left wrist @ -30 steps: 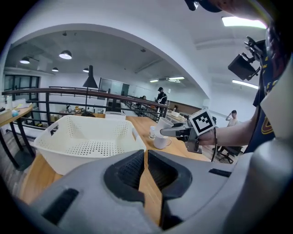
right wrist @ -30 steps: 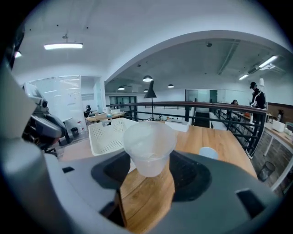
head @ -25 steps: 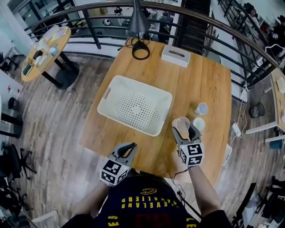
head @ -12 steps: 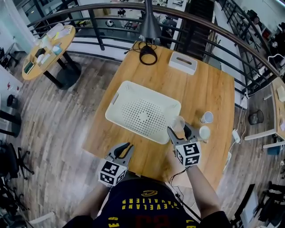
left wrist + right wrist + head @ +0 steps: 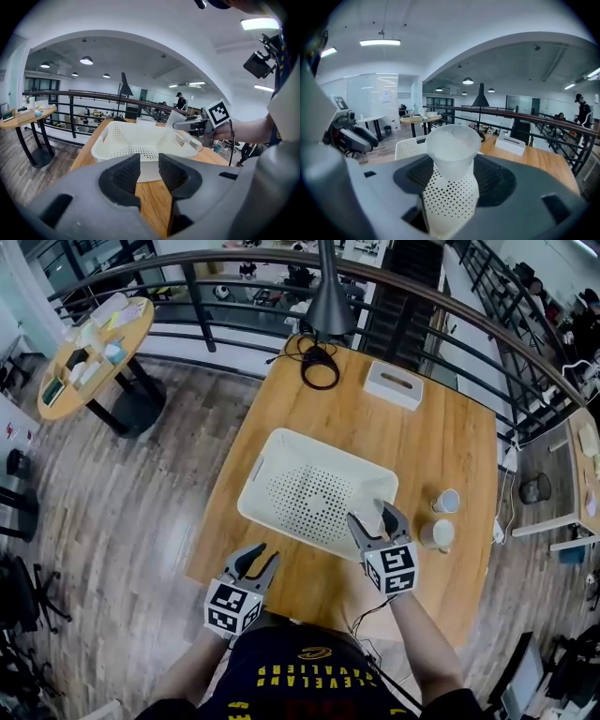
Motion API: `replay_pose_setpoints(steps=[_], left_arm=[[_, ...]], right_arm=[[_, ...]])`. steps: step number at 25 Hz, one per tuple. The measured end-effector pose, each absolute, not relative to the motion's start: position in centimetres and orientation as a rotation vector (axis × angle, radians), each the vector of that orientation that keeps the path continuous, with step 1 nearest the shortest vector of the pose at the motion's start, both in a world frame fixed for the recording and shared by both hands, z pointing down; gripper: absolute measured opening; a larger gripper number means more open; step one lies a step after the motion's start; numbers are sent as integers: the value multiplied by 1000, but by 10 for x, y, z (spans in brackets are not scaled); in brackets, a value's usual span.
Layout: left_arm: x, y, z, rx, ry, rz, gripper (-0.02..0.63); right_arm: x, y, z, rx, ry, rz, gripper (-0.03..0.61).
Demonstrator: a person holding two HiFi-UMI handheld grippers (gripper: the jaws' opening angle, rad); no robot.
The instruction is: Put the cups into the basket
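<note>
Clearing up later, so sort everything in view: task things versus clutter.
Job: basket; held cup in right gripper; far table cup; near table cup.
Lying about: white box; coiled cable; lamp.

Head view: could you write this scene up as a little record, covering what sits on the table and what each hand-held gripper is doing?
Table: wooden, holds a white basket
Loose cups: two, on the table right of the basket
Right hand-held gripper: shut on a translucent cup, at the basket's near right edge
Left hand-held gripper: jaws have just been opening, nothing between them
</note>
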State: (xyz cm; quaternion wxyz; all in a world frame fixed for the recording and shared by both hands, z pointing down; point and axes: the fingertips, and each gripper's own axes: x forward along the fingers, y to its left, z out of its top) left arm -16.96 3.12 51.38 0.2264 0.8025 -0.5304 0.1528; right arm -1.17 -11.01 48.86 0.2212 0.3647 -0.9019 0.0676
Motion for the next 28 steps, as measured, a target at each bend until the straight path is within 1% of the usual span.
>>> replay_pose_setpoints(steps=[16, 28], left_arm=[[-237, 2, 530, 2213, -1392, 453, 110], [-266, -2, 549, 2162, -1365, 448, 110]], right_arm=[[-85, -136, 527, 971, -2414, 170, 272], [-131, -157, 556, 863, -2381, 152, 272]])
